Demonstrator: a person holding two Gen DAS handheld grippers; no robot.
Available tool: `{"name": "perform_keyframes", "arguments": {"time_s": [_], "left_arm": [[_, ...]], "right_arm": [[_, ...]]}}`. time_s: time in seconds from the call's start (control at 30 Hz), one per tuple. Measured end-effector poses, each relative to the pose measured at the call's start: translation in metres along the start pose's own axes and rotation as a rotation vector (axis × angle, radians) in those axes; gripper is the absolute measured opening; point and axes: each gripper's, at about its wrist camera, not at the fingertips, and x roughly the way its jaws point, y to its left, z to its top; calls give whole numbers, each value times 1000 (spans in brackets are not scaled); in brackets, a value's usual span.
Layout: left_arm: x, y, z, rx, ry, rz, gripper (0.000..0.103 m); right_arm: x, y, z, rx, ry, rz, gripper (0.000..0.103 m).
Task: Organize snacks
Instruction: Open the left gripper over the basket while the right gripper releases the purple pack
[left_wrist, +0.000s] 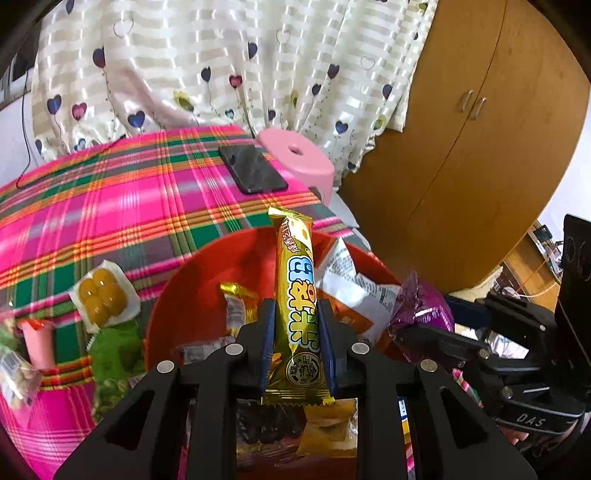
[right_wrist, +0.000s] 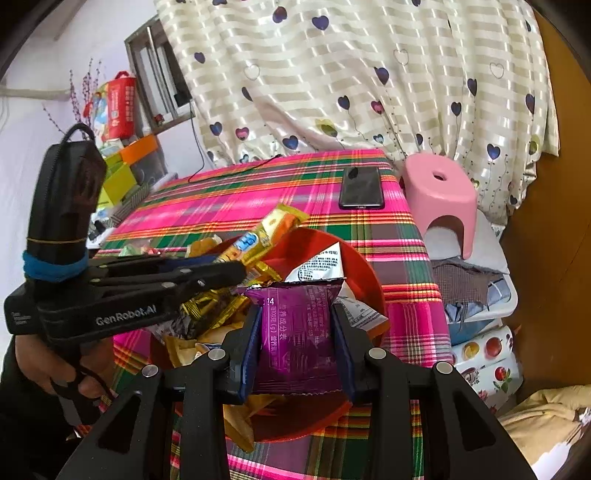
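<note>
Already both grippers carry snacks above the red bowl (left_wrist: 177, 295). The left gripper (left_wrist: 296, 332) has its jaws clamped narrow on a gold snack bar (left_wrist: 295, 280), whose long axis runs straight out ahead of them, over the bowl's middle. The right gripper (right_wrist: 298, 339) holds a purple snack packet (right_wrist: 295, 332) between its jaws, with the bowl directly below and ahead. Loose snacks lie left of the left jaws on the plaid-covered desk (left_wrist: 110, 206); a phone (left_wrist: 253, 168) and pink stool (left_wrist: 295, 155) sit beyond.

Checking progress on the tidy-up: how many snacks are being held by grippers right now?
2. A gold bar is clamped in the left gripper; a purple packet is in the right gripper. Both hang over the red bowl.
</note>
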Motion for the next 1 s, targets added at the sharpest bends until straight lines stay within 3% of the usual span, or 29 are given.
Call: {"name": "perform_keyframes", "arguments": {"time_s": [0.5, 0.77, 0.9, 1.0], "left_arm": [[12, 4, -7, -34, 54, 35, 23], [0, 6, -13, -37, 33, 22, 24], [-12, 5, -14, -28, -11, 65, 37], [-20, 11, -14, -25, -26, 99, 38]], "right_arm": [[13, -7, -5, 16, 37, 11, 34], [18, -10, -9, 30, 56, 29, 34], [15, -11, -9, 34, 49, 27, 39], [10, -10, -7, 31, 32, 25, 40]]}}
